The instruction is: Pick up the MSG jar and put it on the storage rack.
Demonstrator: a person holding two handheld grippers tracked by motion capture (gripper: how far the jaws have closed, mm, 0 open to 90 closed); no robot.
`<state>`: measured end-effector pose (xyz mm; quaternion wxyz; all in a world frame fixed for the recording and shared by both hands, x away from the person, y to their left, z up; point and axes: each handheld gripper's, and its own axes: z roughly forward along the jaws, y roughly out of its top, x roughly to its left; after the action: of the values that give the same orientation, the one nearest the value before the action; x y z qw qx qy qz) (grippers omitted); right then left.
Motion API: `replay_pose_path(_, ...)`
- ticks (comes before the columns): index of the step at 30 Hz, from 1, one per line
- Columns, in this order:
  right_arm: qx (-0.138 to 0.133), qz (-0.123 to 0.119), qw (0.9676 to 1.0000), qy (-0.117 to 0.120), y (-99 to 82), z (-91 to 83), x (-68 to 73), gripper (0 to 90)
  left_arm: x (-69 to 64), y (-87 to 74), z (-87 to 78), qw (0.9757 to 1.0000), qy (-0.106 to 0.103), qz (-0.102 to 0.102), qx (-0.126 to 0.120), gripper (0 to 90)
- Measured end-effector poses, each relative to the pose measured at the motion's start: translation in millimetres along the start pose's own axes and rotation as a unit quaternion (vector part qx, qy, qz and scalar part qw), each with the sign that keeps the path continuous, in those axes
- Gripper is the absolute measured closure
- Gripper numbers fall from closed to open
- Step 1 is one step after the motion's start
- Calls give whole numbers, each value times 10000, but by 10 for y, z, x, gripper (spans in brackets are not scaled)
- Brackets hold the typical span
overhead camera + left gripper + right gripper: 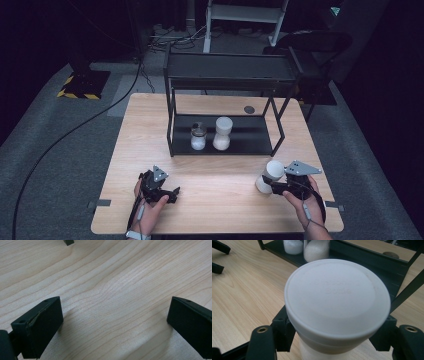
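Your right hand-held gripper [272, 184] pinches the white-lidded jar [270, 175] at its waist, standing on the tabletop [220, 165] near the right front, well short of the shelf rack [225, 135]. Jar's long axis upright, slightly tilted, lid up. Your left hand-held gripper [172, 192] lies spread, farther away.

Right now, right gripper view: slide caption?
Right gripper shut on white-lidded jar, black shelf behind.
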<state>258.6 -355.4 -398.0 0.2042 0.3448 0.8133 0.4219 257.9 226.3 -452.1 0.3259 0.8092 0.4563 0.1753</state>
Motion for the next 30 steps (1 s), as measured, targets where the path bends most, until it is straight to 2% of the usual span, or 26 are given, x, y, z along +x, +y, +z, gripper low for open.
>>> replay_pose_path(11,-12,-31,9999,123,125,-90,-79,330,0,0,1,10000,0,-1,-1,3)
replay_pose_path(30,-102,-214,9997,109,445,-247,-235,330,1,1,1,10000,-3,1,1,3)
